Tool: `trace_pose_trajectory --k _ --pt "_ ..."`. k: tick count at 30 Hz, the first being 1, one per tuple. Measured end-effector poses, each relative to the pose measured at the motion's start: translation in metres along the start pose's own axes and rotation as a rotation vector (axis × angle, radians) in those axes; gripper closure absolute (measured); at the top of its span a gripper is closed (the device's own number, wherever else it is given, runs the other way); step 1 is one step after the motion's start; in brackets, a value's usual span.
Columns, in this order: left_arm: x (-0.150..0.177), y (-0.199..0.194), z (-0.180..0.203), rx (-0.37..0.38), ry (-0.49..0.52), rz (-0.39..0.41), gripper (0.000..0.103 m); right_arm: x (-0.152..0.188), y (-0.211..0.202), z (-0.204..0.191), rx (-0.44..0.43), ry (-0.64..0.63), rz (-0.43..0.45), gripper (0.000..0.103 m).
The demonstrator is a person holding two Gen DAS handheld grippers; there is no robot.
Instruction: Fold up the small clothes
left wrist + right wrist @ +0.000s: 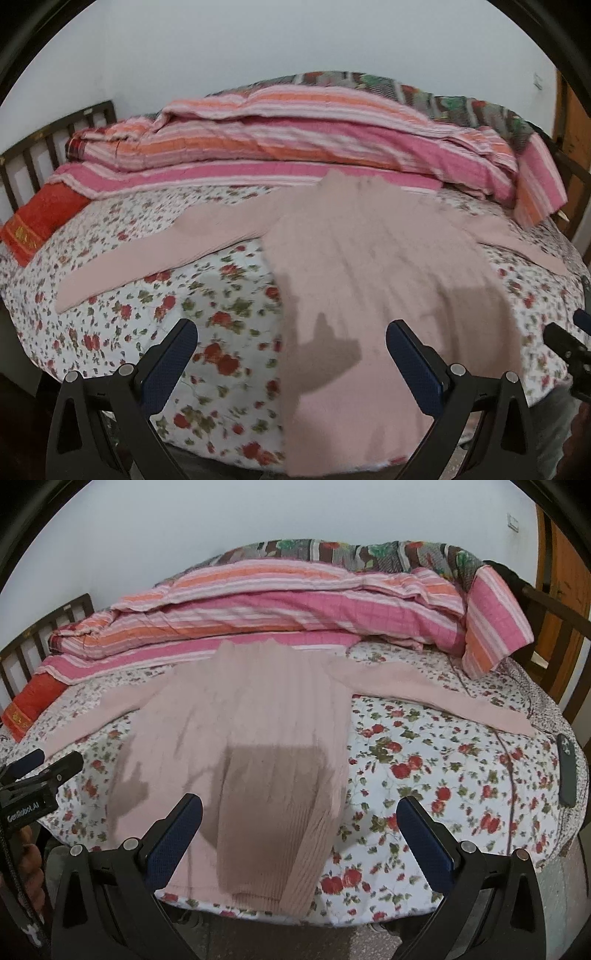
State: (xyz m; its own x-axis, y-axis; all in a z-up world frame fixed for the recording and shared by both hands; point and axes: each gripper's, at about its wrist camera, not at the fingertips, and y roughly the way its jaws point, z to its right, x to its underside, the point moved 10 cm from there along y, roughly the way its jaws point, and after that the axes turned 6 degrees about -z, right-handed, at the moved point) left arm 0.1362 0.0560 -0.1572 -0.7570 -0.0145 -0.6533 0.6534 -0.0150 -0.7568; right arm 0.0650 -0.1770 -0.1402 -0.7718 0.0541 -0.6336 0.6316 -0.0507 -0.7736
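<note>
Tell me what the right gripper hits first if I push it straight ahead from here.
Most likely the pink ribbed sweater: the right gripper is open and empty, aimed over the sweater's lower right part on the floral bedsheet. Depth is unclear, so the contact point is a guess.

Right wrist view: a pink ribbed sweater lies flat on the floral bedsheet, sleeves spread to both sides and hem at the near bed edge. The right gripper hovers above the hem with jaws wide apart, holding nothing; the left gripper enters at the left edge. A folded striped quilt lies behind the sweater, a red pillow at far left, and a dark remote control at right.
</note>
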Motion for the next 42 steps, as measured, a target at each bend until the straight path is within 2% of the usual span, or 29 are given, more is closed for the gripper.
trace_pose_trajectory --k 3,7,10,14,18,22,25,27,30,32,33,35,36,39,42 --pt "0.0 0.018 -0.024 0.055 -0.076 -0.006 0.001 -0.003 0.015 -0.002 -0.016 -0.018 0.015 0.0" --pt "-0.001 0.044 -0.069 0.084 -0.212 -0.012 0.001 -0.008 0.034 -0.006 -0.051 -0.044 0.024 0.0" --pt "-0.002 0.064 -0.104 0.068 -0.286 -0.026 0.002 -0.013 0.053 -0.008 -0.037 -0.082 -0.002 0.0" --pt "-0.001 0.088 -0.164 0.043 -0.445 -0.03 0.006 -0.026 0.065 0.002 0.012 -0.088 0.046 0.0" --pt "0.005 0.108 -0.224 0.018 -0.597 -0.043 0.018 -0.041 0.078 0.006 -0.075 -0.061 0.062 0.0" --pt "0.006 0.118 -0.273 0.009 -0.698 0.017 0.019 -0.058 0.096 0.011 -0.148 -0.014 0.044 0.0" --pt "0.002 0.123 -0.302 -0.031 -0.74 0.051 0.02 -0.073 0.105 0.014 -0.106 -0.029 0.06 0.0" --pt "0.0 0.13 -0.316 -0.064 -0.768 0.048 0.027 -0.086 0.11 0.017 -0.073 -0.041 0.081 0.0" --pt "-0.004 0.136 -0.326 -0.167 -0.733 0.048 0.039 -0.104 0.12 0.019 -0.095 -0.029 0.087 0.0" --pt "-0.01 0.136 -0.325 -0.23 -0.664 0.05 0.057 -0.113 0.127 0.022 -0.111 -0.009 0.095 0.0" --pt "-0.013 0.134 -0.324 -0.233 -0.645 0.056 0.076 -0.114 0.129 0.023 -0.116 -0.005 0.094 0.001" --pt "-0.021 0.127 -0.321 -0.278 -0.611 0.083 0.094 -0.115 0.135 0.025 -0.127 -0.008 0.085 0.006" --pt "-0.028 0.122 -0.315 -0.278 -0.579 0.103 0.096 -0.113 0.139 0.028 -0.131 -0.01 0.08 0.01" --pt "-0.052 0.105 -0.291 -0.299 -0.501 0.153 0.096 -0.105 0.146 0.038 -0.158 0.01 0.063 0.013" --pt "-0.085 0.09 -0.25 -0.25 -0.428 0.196 0.096 -0.101 0.151 0.052 -0.191 0.053 0.047 0.014"
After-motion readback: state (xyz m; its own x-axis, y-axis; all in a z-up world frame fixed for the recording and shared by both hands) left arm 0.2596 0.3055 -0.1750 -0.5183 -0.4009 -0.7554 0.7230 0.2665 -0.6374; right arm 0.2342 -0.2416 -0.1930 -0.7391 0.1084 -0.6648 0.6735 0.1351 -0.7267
